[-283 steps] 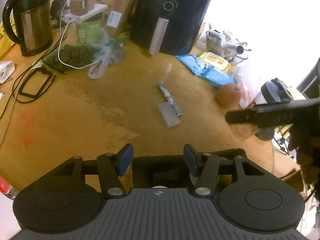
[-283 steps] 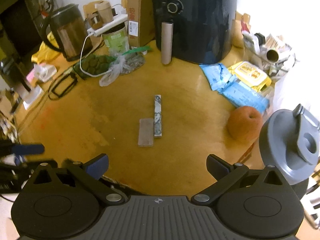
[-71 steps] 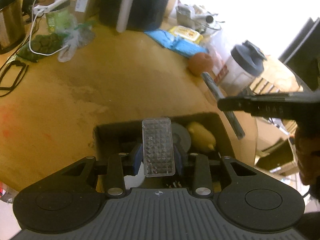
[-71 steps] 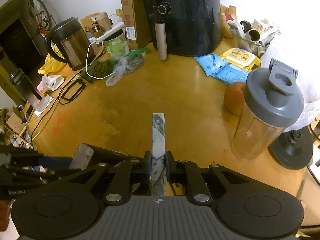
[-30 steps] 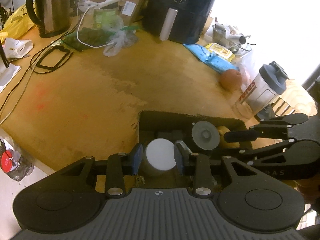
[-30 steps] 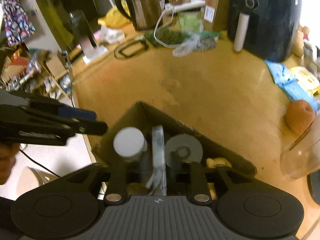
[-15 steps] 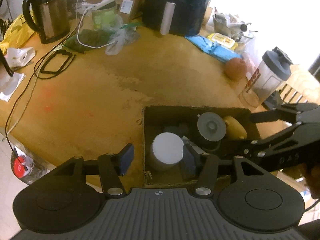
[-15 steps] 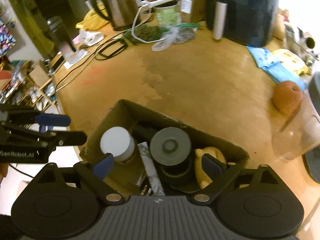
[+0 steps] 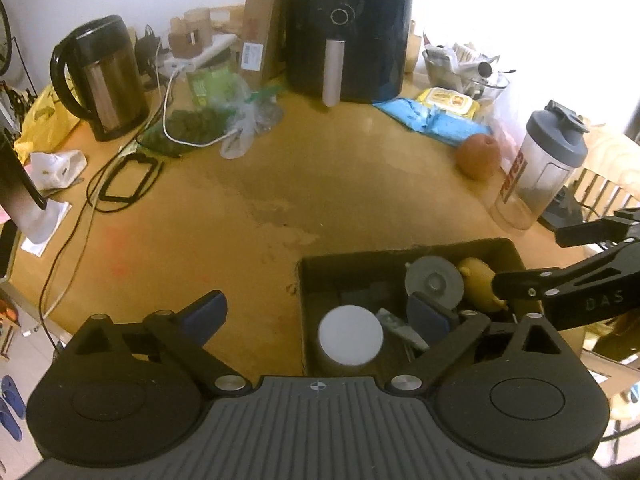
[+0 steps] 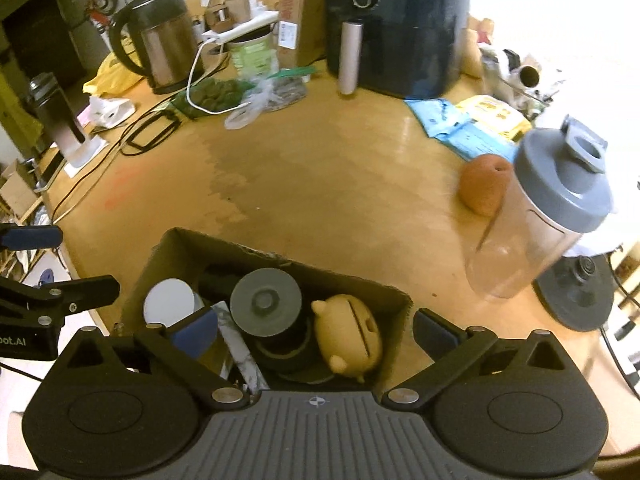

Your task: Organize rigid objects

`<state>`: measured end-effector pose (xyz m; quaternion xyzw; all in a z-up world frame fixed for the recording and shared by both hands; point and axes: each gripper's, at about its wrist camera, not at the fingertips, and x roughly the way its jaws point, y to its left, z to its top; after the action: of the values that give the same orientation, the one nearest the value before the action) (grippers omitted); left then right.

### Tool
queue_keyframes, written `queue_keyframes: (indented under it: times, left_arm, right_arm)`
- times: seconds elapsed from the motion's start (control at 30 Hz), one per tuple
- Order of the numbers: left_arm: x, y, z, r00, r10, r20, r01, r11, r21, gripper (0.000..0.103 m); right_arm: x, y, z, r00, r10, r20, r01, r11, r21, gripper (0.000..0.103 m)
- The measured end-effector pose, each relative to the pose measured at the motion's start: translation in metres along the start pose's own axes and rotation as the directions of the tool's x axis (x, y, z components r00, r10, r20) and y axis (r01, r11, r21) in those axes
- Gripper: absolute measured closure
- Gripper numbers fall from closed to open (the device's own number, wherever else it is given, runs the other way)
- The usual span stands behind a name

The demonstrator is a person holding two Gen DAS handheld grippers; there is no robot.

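both grippers hang over the open brown cardboard box [image 10: 276,256] at the near edge of the yellow wooden tabletop [image 9: 320,184], and both are spread wide with nothing in them. left gripper [image 9: 320,316] has one finger off to the side of the box and the other over it, right gripper [image 10: 316,332] straddles the box's near end.

the rigid stuff is sitting in the box: a white round-topped container [image 10: 169,303] in the left corner, a grey marbled flat bar [image 10: 240,344] leaning next to it, a dark grey round disc lid [image 10: 266,302] on top of something black, and a yellow pig-shaped toy [image 10: 348,332] on the right side (can't tell what's underneath all that, it's dark in there).

so my read is the drop-off step is basically done and this is the moment right after letting go. the middle of the tabletop has no loose small pieces i can spot. next move would be backing both grippers up and away without clipping the box walls, then checking whether anything else counts, like the clear shaker bottle with the grey lid [image 10: 552,208] or the orange-brown round fruit [image 10: 482,186] just beside it. those look like household clutter to me, not task items, but i can't be sure.
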<state>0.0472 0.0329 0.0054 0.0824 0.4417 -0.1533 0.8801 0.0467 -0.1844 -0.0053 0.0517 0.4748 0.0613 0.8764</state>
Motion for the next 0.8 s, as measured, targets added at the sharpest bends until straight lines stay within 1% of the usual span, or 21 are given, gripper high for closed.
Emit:
queue_keyframes:
  times: [0.03,0.1,0.2,0.27,0.4,0.5,0.63,0.7,0.8]
  left_arm:
    - [0.001,-0.001,0.0,1.0,0.015,-0.003,-0.015,1.0,0.01,0.0]
    - [0.0,-0.002,0.0,0.999,0.039,0.015,-0.039,0.999,0.017,0.0]
    - [-0.001,-0.002,0.001,0.999,0.044,0.033,-0.045,0.999,0.021,0.0]
    - [-0.001,-0.003,0.002,0.998,0.055,0.036,-0.056,0.998,0.027,0.0]
    - [-0.003,-0.005,0.004,0.995,0.078,0.054,-0.08,0.996,0.039,0.0]
    - [-0.006,-0.004,0.005,0.994,0.079,0.069,-0.081,0.996,0.034,0.0]
    - [-0.008,-0.002,0.008,0.994,0.08,0.075,-0.082,0.997,0.016,0.0]
    - [-0.009,-0.001,0.01,0.993,0.085,0.084,-0.086,0.996,0.008,0.0]
    - [-0.009,0.001,0.012,0.992,0.089,0.091,-0.089,0.996,-0.002,0.0]
  right_arm:
    - [-0.001,-0.001,-0.001,1.0,-0.008,0.006,0.008,1.0,0.009,0.0]
    - [-0.002,-0.001,-0.002,0.999,-0.036,0.016,0.035,0.999,0.019,0.0]
    - [-0.002,0.002,-0.005,0.994,-0.11,0.029,0.11,0.994,-0.001,0.0]
    - [-0.002,0.002,-0.006,0.99,-0.14,0.034,0.14,0.99,0.001,0.0]
    - [-0.001,-0.002,-0.007,0.99,-0.139,0.021,0.138,0.99,0.036,0.0]
    - [-0.006,-0.001,-0.007,0.984,-0.167,0.059,0.165,0.986,0.036,0.0]
    - [-0.009,0.002,-0.005,0.978,-0.192,0.076,0.191,0.981,0.019,0.0]
    - [-0.009,0.002,-0.005,0.978,-0.194,0.075,0.192,0.981,0.029,0.0]
    - [-0.011,0.001,-0.005,0.975,-0.199,0.097,0.195,0.98,0.049,0.0]
